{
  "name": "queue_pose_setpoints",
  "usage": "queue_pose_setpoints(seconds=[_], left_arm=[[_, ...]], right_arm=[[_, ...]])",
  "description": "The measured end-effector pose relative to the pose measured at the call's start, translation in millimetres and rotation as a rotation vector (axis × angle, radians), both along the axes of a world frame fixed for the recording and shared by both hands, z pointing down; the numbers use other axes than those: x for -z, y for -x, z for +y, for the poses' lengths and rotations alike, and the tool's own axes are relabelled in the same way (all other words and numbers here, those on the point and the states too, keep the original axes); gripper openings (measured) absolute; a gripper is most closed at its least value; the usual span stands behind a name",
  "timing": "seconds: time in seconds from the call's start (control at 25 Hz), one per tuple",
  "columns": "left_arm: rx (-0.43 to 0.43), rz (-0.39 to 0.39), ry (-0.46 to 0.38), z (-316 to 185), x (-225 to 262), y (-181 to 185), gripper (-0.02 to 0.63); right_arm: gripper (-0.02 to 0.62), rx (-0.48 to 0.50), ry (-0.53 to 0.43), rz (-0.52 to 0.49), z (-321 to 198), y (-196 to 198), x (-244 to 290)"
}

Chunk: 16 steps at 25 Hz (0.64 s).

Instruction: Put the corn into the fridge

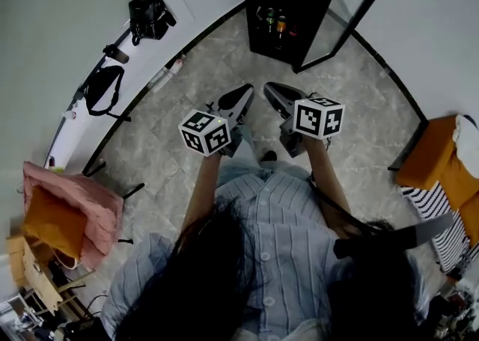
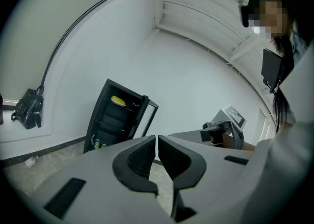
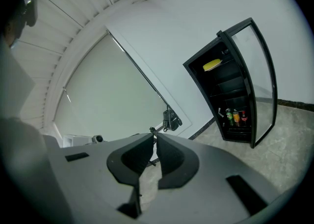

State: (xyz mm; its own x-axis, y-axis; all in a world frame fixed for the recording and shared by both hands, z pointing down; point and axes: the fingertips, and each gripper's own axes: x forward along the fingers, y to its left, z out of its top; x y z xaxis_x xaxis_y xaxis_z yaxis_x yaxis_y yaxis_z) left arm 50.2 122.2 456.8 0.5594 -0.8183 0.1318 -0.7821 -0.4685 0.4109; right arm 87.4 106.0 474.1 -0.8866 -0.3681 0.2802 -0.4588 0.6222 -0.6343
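Left gripper (image 2: pixel 156 140): jaws together, holding nothing. Right gripper (image 3: pixel 154 138): the same. Ahead, the black fridge (image 3: pixel 228 88) stands with its glass door (image 3: pixel 260 70) swung open. The corn (image 3: pixel 212 64) lies on its top shelf and bottles (image 3: pixel 235 116) stand on the bottom one.

Odds and ends around a grey stone floor (image 1: pixel 359 100).
A black bag (image 1: pixel 148 16) hangs on the white wall (image 1: pixel 60 25), with a black pouch (image 1: pixel 103 85) lower down beside it and a clear bottle (image 1: pixel 166 74) lying at the foot of the wall. At the left, a pink cloth (image 1: pixel 86 209) lies against an orange cushion (image 1: pixel 51 223). At the right, an orange seat (image 1: pixel 430 154) stands next to striped fabric (image 1: pixel 441 231).
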Motion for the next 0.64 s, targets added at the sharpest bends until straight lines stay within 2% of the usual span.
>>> queue_pose_setpoints(seconds=[0.4, 0.64], left_arm=[[-0.047, 0.011, 0.008, 1.7, 2.1, -6.2, 0.009], [-0.037, 0.015, 0.011, 6.7, -0.1, -6.1, 0.009]], right_arm=[[0.031, -0.047, 0.007, 0.002, -0.1, -5.8, 4.6], [0.031, -0.027, 0.013, 0.003, -3.0, -1.7, 4.6]])
